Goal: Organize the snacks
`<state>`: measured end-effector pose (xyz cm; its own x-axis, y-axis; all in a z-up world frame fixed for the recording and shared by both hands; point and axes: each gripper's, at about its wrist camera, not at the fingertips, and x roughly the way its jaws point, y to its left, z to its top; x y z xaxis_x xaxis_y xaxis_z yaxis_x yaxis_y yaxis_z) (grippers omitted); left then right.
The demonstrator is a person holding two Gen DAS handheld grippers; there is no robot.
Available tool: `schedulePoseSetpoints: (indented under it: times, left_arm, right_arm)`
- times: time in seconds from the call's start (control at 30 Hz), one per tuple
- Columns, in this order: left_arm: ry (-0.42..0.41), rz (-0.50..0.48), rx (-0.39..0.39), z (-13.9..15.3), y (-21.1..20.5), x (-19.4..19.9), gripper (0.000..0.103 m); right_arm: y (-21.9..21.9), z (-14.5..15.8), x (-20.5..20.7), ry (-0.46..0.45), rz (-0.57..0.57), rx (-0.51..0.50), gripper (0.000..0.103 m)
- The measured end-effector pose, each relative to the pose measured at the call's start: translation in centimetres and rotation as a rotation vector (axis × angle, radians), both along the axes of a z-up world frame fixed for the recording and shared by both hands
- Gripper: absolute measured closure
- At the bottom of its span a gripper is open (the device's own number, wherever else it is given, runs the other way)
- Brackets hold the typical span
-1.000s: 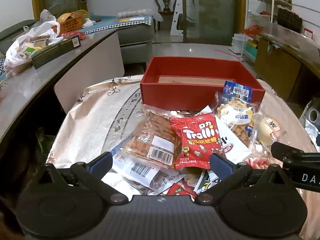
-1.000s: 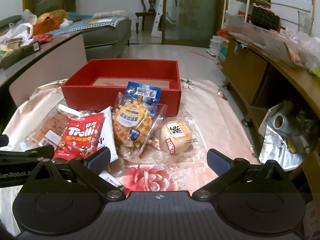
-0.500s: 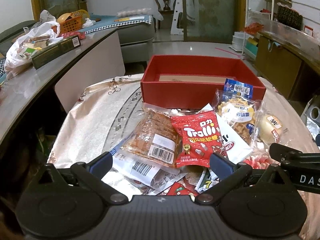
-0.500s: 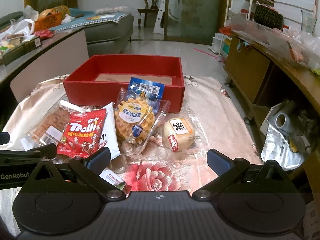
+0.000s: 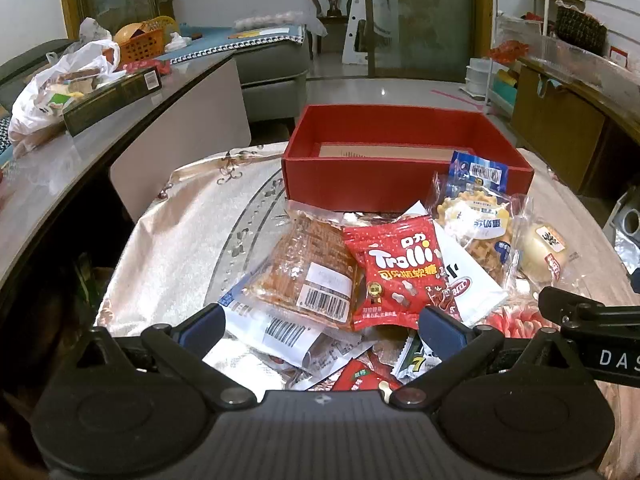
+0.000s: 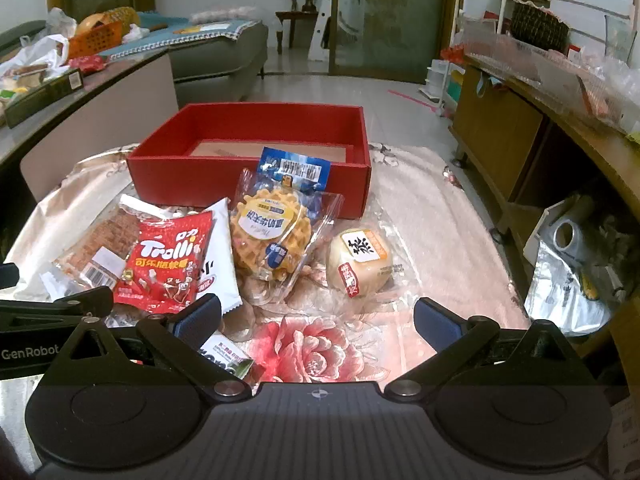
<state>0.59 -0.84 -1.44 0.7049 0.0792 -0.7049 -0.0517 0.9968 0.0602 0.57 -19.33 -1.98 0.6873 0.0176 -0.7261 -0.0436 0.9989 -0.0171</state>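
Left wrist view: my left gripper (image 5: 322, 326) has its jaws wide apart, holding nothing, low over the near edge of the snack pile. Landmark is the red box (image 5: 404, 184), open-topped, no snacks in it that I can see. Everything sits on the table (image 5: 180, 240) on the near side of the box. Trolli bag (image 5: 396, 272) lies just in front of the box, overlapping the clear pack of brown snack (image 5: 310, 268) to its left and a white packet (image 5: 466, 276) to its right. More flat wrappers are under them, mostly hidden by my jaws.

Right wrist view: my right gripper (image 6: 318, 322) also has its jaws spread, empty, above the flower print in front of the box. Waffle pack (image 6: 276, 232) leans against the box's front wall. Round bun (image 6: 360, 258) sits just right of the waffle, clear of the pile.

Risks, my read:
- Packs overlap, so closing on the Trolli bag could pinch the one beneath and drag both.
- Slick film could slip out of the jaws.
- Both grippers are near each other; reaching for the middle together could make them clash.
- The bun looks soft, so a hard squeeze could crush it.
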Motion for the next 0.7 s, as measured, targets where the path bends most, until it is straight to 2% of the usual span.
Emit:
schedulePoseSetpoints:
  times: [0.7]
  left_arm:
    - [0.05,-0.011,-0.013,-0.32,-0.06,0.04,0.008]
  right_arm:
    - [0.07,-0.25,0.01,0.036,0.004,-0.005,0.0]
